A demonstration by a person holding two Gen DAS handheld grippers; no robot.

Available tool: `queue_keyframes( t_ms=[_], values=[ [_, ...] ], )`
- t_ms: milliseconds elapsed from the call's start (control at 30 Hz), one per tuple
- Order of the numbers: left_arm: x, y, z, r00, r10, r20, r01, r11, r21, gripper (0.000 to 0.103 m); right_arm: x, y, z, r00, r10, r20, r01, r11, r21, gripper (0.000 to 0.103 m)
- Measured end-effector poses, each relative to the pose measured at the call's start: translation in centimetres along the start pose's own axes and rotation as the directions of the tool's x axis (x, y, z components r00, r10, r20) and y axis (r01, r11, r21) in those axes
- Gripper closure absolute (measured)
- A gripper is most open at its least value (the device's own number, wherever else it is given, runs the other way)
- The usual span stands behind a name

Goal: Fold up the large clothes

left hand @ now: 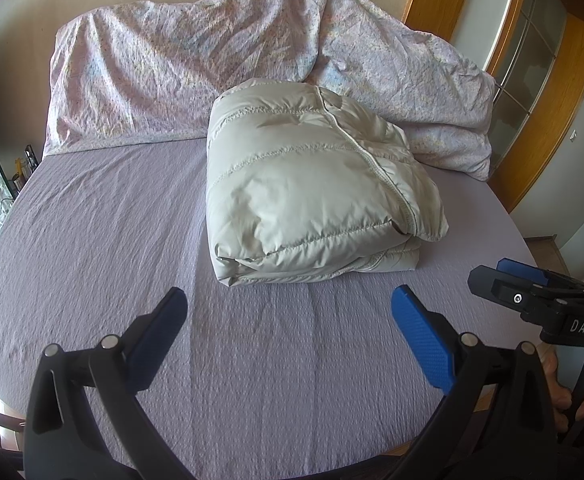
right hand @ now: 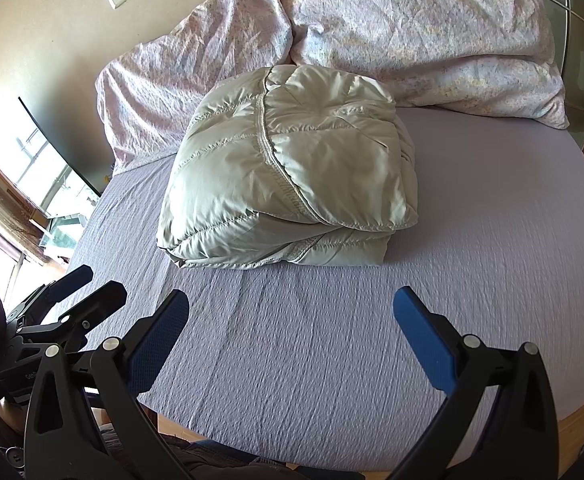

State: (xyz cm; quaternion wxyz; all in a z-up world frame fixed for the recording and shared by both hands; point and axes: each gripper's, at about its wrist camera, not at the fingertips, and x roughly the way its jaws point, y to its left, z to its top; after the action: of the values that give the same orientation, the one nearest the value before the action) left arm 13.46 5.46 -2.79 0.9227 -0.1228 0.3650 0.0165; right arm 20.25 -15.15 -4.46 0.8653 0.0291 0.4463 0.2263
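Jacket (left hand: pixel 312 184), pale grey and folded into a puffy bundle, is lying on the lilac bed sheet (left hand: pixel 103 240) at twelve o'clock ahead of both grippers. Left gripper (left hand: pixel 287 312) and right gripper (right hand: pixel 292 312) are hovering apart from it, jaws spread wide, holding nothing.

The quilted down jacket (left hand: pixel 312 184) has a smooth, faintly glossy shell, the lilac bedsheet (left hand: pixel 111 240) is matt crinkled cloth, and the door frame (left hand: pixel 564 92) is varnished wood.

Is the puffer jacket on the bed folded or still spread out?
Folded: the pale grey puffer jacket sits as a compact, layered bundle on the purple sheet, stacked edges visible along its near side.
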Motion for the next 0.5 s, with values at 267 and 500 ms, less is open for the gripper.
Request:
queue_keyframes(
  t_ms=[267,500],
  values=[
    [0.09,0.10,0.03,1.000,-0.001,-0.001,0.001,1.000,0.001,0.002,0.04,0.09,-0.01,1.000,-0.001,0.001,0.001,1.000,0.002,0.001],
    [0.11,0.11,-0.01,1.000,-0.001,-0.001,0.001,1.000,0.000,0.002,0.05,0.09,-0.02,1.000,-0.001,0.001,0.001,1.000,0.003,0.001]
  ],
)
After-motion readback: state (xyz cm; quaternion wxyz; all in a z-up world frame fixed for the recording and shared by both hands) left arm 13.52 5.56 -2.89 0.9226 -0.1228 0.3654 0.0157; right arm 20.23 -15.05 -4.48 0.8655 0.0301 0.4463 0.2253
